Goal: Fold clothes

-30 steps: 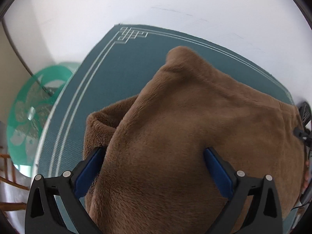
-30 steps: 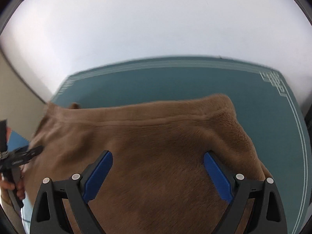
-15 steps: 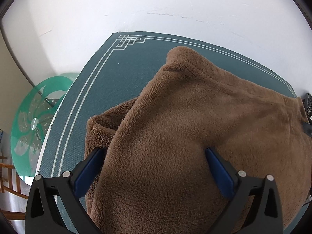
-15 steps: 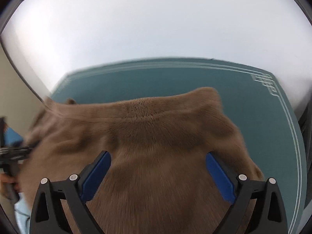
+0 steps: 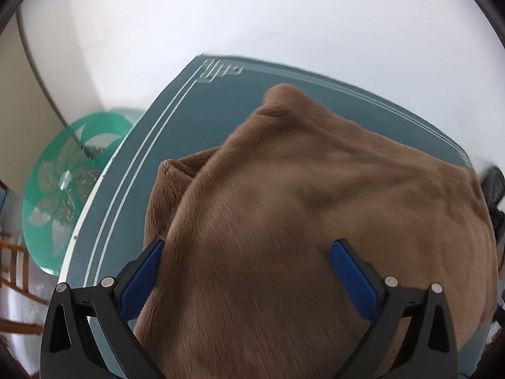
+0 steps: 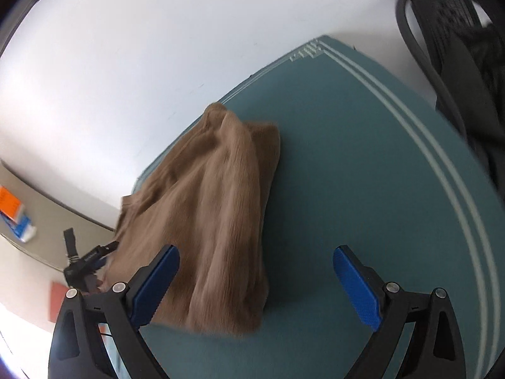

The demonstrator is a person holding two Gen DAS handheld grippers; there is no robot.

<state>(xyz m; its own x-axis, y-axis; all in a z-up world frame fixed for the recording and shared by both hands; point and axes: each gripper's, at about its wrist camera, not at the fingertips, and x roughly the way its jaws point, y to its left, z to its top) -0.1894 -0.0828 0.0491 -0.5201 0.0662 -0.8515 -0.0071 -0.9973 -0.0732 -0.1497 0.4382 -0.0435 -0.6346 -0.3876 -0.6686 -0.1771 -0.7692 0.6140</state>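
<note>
A brown fleece garment point(image 5: 300, 221) lies folded on a teal mat point(image 5: 195, 120). In the left wrist view my left gripper point(image 5: 246, 268) is open, its blue fingers spread over the near part of the garment. In the right wrist view the garment point(image 6: 208, 218) lies to the left on the mat point(image 6: 363, 173). My right gripper point(image 6: 255, 278) is open and empty, raised above the mat at the garment's right edge. The left gripper point(image 6: 91, 259) shows at the garment's far left side.
A green round glass table point(image 5: 69, 189) stands left of the mat, with a wooden chair point(image 5: 12, 268) beside it. A black mesh office chair point(image 6: 457, 63) stands at the mat's right. A white wall is behind. An orange and blue box point(image 6: 15, 214) lies far left.
My right gripper has swung right and pulled back from the garment, which now lies to its left. The left gripper has stayed over the garment with little movement.
</note>
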